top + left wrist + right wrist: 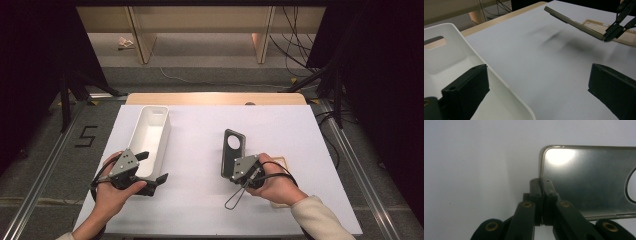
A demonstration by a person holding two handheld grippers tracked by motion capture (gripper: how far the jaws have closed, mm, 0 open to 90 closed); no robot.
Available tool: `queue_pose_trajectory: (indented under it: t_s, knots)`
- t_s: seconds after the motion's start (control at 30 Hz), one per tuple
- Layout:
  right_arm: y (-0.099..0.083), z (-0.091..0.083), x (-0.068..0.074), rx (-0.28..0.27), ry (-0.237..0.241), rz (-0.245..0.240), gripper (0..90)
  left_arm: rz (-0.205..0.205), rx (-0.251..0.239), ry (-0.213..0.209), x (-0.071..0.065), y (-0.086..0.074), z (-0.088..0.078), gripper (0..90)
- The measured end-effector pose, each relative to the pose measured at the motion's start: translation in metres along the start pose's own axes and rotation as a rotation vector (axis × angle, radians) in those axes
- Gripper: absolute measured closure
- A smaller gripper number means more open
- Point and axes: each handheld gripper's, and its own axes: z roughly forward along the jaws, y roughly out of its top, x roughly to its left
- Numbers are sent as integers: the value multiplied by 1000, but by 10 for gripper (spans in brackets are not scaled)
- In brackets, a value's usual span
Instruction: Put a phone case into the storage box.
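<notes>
Left hand (112, 192): near the front left corner of the surface, wrapped around the left gripper.
Left gripper (150, 167): jaws spread wide, nothing pinched; in the left gripper view one jaw stands inside the near end of the white bin, the other over bare surface, so the bin's long wall runs between them.
White bin (162, 137): oblong, open-topped, hand slot in its far end wall; lies lengthwise on the left half of the surface, reaching toward the back edge. Nothing visible inside it.
Surface (200, 150): white sheet over a wooden top; a strip of wood shows along the back edge.
Dark phone case (231, 150): grey, with a round camera cutout near its far end; middle of the surface, right of centre; held up on its long edge, clear of the sheet at its far end.
Right gripper (233, 171): jaws pressed together on the near end of the dark phone case, pinching its rim.
Right hand (274, 184): front right part of the surface, pale sleeve behind it.
Tan phone case (596, 26): flat on the surface beneath the right hand, partly covered.
</notes>
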Motion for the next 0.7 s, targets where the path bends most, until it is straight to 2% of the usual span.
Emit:
queue_pose_trajectory:
  t_s: [0.13, 0.7]
  knots:
    - [-1, 1, 3, 6, 3, -19, 898, 1, 2, 2, 0, 0, 0, 28]
    - [2, -1, 10, -14, -5, -39, 897, 4, 3, 12, -3, 3, 1, 44]
